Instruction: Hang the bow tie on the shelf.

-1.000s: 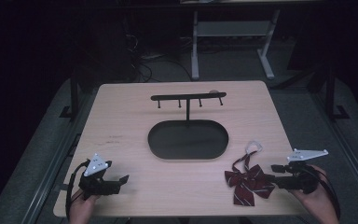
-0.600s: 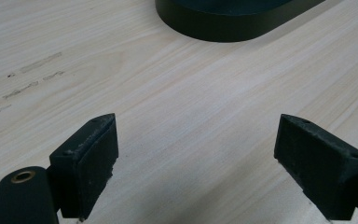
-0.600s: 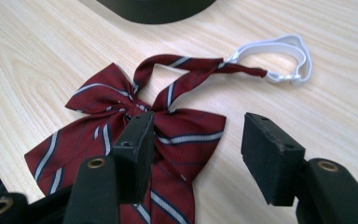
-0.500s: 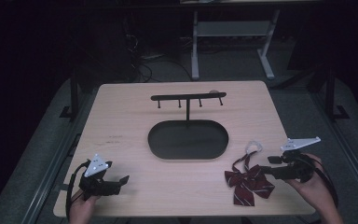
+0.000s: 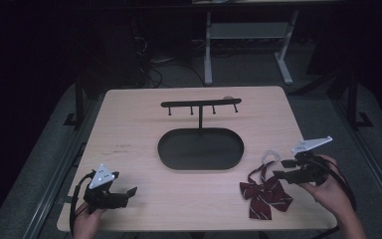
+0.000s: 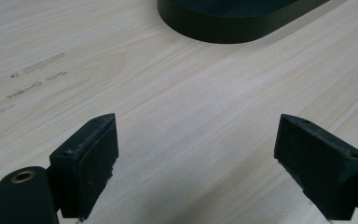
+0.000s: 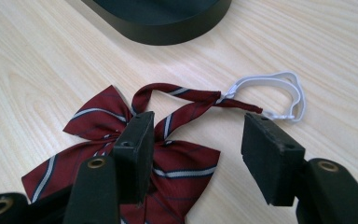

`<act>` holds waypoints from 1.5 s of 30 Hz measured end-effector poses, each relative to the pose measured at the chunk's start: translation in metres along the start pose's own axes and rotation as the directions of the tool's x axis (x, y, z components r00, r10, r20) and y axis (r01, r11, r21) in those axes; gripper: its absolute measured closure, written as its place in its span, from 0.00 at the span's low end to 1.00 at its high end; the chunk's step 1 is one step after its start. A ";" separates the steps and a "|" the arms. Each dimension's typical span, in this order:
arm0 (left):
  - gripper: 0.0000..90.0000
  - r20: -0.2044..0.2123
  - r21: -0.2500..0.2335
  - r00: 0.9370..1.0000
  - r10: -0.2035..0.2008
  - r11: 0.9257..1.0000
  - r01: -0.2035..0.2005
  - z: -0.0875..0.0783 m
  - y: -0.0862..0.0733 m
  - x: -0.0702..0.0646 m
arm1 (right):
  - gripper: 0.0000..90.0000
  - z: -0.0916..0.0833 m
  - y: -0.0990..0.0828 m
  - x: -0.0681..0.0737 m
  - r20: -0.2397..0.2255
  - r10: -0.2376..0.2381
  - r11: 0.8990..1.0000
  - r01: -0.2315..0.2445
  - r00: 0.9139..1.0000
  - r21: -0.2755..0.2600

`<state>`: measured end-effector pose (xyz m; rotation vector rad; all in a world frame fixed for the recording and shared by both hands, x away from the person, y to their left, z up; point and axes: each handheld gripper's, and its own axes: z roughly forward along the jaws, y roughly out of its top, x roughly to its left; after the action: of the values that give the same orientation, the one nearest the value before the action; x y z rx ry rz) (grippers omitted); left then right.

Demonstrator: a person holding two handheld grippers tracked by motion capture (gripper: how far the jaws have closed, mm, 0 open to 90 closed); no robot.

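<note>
A dark red bow tie with thin white and navy stripes [image 5: 266, 195] lies flat on the pale wooden table [image 5: 129, 124], near its front right corner. A striped neck strap of the same cloth loops off its knot toward the far side and ends in a white elastic band with a small plastic clasp [image 7: 279, 93], which rests on the wood just beyond the bow.

The right gripper [image 7: 196, 154] hangs just above the bow tie with its jaws standing wide apart: in the right gripper view one black pad [image 7: 133, 154] sits over the knot and the other over bare wood below the clasp, with the strap running between them. Nothing is pinched; whether the pad touches the cloth cannot be told. In the high view the right hand [image 5: 331, 186] holds this gripper at the table's right edge, pointing inward at the bow.

Just beyond the bow tie stands a black metal stand, an oval tray base [image 5: 201, 149] with a thin post carrying a crossbar with four short pegs [image 5: 200, 104]. Its near rim lies close to the strap but apart from it.

Well away, at the front left corner, the left gripper [image 5: 114, 194] rests low over bare wood, jaws wide and holding nothing, with the tray's rim farther ahead. The wood near it bears faint grey scuff marks [image 6: 32, 77].
</note>
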<state>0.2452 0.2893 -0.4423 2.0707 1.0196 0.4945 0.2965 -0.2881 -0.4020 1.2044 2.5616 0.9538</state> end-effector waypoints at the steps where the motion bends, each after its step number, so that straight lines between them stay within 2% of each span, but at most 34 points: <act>1: 0.15 -0.001 0.000 1.000 -0.002 1.000 0.002 0.000 0.000 0.000 | 0.49 0.000 0.002 0.000 -0.002 0.003 1.000 -0.003 1.000 0.006; 8: 0.15 0.002 -0.001 1.000 0.004 1.000 -0.004 0.001 0.000 0.000 | 0.50 0.002 0.013 -0.003 -0.017 0.005 1.000 -0.005 1.000 0.009; 17: 0.15 0.006 0.007 1.000 0.005 1.000 -0.005 0.001 0.000 -0.001 | 0.51 0.004 0.024 -0.008 -0.007 -0.001 1.000 0.001 1.000 0.028; 20: 0.15 0.007 0.005 1.000 0.006 1.000 -0.006 0.001 0.001 -0.001 | 0.51 0.008 0.029 -0.013 0.008 0.012 0.999 -0.013 1.000 0.048; 26: 0.15 0.009 0.005 1.000 0.009 1.000 -0.009 0.002 0.001 -0.001 | 0.52 0.017 0.040 -0.025 -0.004 0.032 0.996 -0.031 0.999 0.078; 30: 0.15 0.010 0.004 1.000 0.007 1.000 -0.007 0.002 0.001 -0.001 | 0.52 0.019 0.044 -0.029 -0.006 0.033 0.996 -0.033 0.999 0.081; 37: 0.15 0.011 0.005 1.000 0.009 1.000 -0.009 0.002 0.001 -0.001 | 0.52 0.027 0.055 -0.036 0.020 0.036 0.992 -0.038 0.999 0.119; 39: 0.15 0.011 0.006 1.000 0.009 1.000 -0.009 0.002 0.001 -0.002 | 0.53 0.030 0.056 -0.038 0.017 0.049 0.992 -0.050 0.999 0.120; 40: 0.15 0.011 0.006 1.000 0.010 1.000 -0.010 0.002 0.001 -0.002 | 0.54 0.034 0.057 -0.041 0.034 0.052 0.990 -0.056 0.998 0.131; 44: 0.15 0.011 0.005 1.000 0.009 1.000 -0.009 0.002 0.001 -0.002 | 0.55 0.040 0.057 -0.047 0.049 0.070 0.986 -0.076 0.996 0.149; 45: 0.15 0.012 0.005 1.000 0.011 1.000 -0.011 0.002 0.001 -0.002 | 0.56 0.043 0.056 -0.053 0.058 0.088 0.983 -0.097 0.994 0.157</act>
<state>0.2458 0.2869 -0.4430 2.0823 1.0043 0.4846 0.3840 -0.2794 -0.4082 1.3819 2.6040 0.7346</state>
